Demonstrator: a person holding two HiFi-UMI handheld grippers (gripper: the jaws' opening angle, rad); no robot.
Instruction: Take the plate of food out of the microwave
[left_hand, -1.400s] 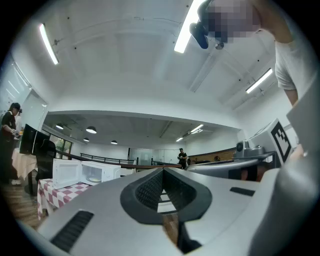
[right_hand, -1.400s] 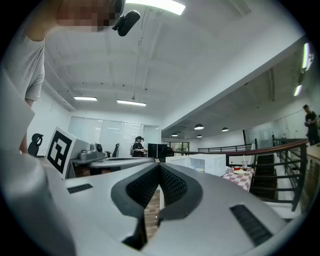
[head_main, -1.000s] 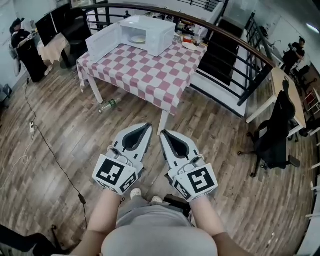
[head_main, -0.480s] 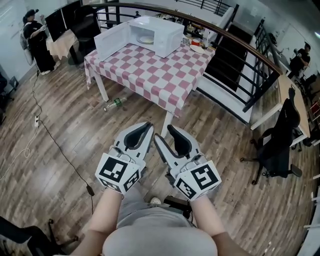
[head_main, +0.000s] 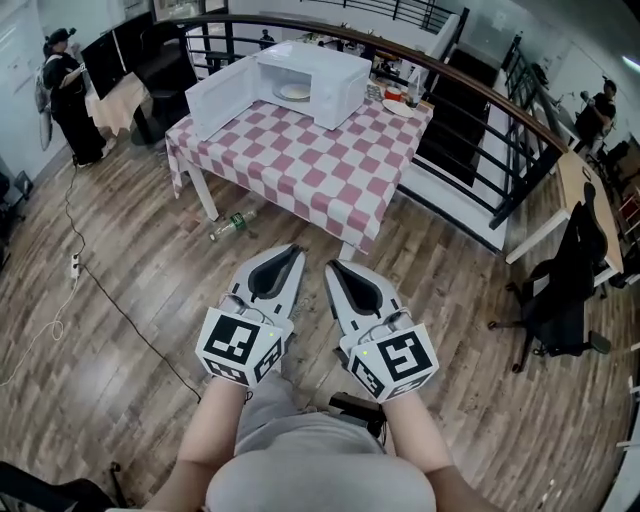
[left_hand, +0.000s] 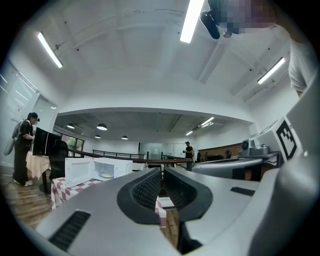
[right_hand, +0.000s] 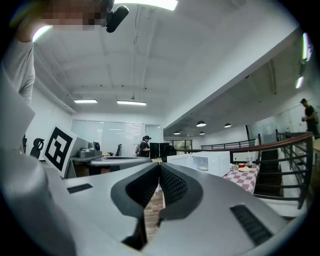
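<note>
**White microwave (head_main: 310, 70) open, plate of food (head_main: 294, 92) untouched inside**

Stands at the upper centre of the head view on the checked surface (head_main: 300, 160), door (head_main: 213, 98) swung wide to its left, plate of food resting in the cavity. Well apart from both grippers, with bare wooden floor (head_main: 130, 300) and a fallen bottle (head_main: 233, 222) between. Held low at the lower centre, side by side: left gripper (head_main: 291, 251) and right gripper (head_main: 333, 267), each closed with jaws pressed together on nothing, pointing level toward the surface. Done, judging by the open door: access only. Left to do: closing the gap, parting the jaws, gripping the plate rim, drawing it out level.
</note>
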